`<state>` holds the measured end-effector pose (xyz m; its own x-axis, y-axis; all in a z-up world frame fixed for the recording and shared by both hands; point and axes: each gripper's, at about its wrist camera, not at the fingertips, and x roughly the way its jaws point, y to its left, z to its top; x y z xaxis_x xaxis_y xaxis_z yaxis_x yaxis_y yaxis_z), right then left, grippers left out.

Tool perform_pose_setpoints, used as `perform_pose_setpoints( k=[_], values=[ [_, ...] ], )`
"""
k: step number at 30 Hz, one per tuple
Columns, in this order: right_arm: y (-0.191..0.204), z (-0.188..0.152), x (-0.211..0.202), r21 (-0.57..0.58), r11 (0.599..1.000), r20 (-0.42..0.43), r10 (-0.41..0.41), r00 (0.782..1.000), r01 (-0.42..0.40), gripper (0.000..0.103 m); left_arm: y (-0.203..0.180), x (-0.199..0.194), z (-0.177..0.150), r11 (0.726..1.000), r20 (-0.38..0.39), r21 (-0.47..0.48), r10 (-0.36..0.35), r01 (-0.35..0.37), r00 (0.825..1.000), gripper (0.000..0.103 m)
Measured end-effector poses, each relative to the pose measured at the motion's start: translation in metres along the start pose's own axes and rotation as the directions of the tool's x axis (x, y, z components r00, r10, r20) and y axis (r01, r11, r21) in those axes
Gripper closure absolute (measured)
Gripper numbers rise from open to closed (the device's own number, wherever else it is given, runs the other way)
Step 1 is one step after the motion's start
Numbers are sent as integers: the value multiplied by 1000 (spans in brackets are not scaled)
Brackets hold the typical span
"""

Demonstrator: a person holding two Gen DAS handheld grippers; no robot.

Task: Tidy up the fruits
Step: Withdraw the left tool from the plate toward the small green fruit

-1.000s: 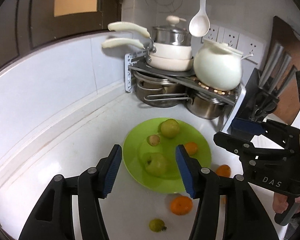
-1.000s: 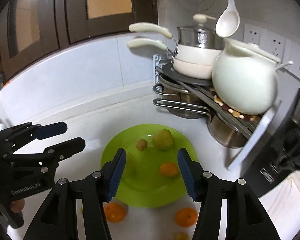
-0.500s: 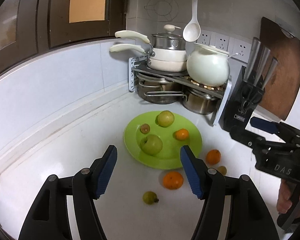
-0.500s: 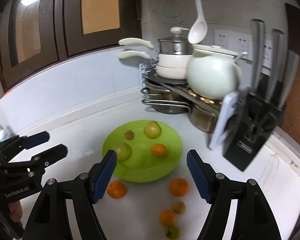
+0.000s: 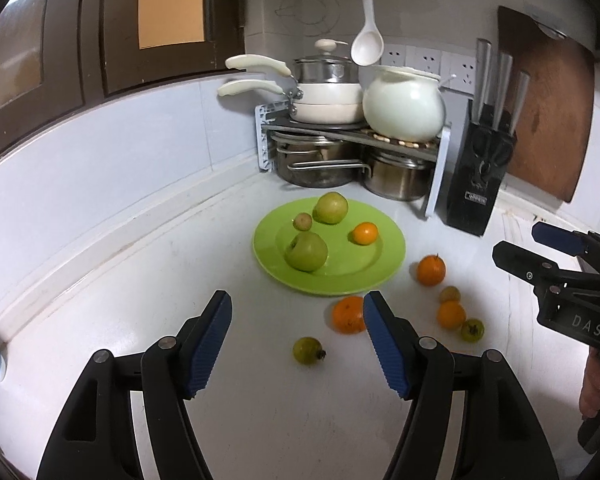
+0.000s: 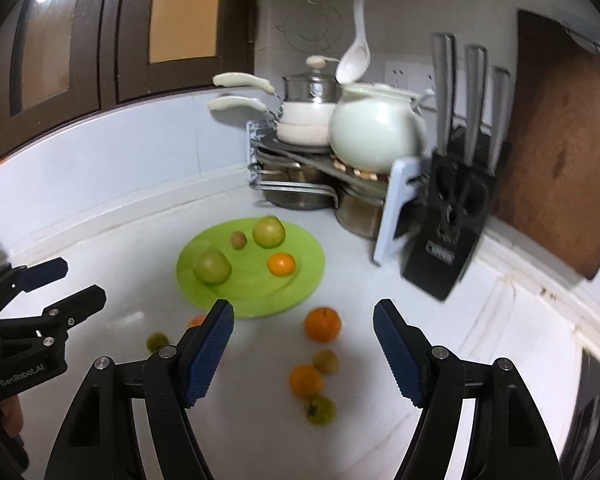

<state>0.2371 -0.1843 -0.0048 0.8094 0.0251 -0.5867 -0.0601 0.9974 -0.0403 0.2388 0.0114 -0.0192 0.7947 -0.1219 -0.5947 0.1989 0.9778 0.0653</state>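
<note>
Left wrist view showed a round, glossy green plate on the white surface, holding two smooth green apples (one stem-dimple toward ten o'clock), a small brown fruit and an orange. Loose oranges lay at its four o'clock. Both left gripper and right gripper gaped wide, empty.

orange: mostly hidden behind the right gripper's left finger
knife block: blurred, label unreadable
</note>
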Motion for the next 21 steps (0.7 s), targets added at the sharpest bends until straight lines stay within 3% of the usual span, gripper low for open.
perform_pose_setpoints(
  k=[7,21],
  values=[
    [-12,-27,5,58,998,-79,-25,997,30,30,-10,1,-20,999,-7,45,21,-20,1000,35],
    [-4,-55,25,47,998,-169,-43,985,51,30,-5,32,-52,998,-123,66,19,-11,992,35]
  ],
)
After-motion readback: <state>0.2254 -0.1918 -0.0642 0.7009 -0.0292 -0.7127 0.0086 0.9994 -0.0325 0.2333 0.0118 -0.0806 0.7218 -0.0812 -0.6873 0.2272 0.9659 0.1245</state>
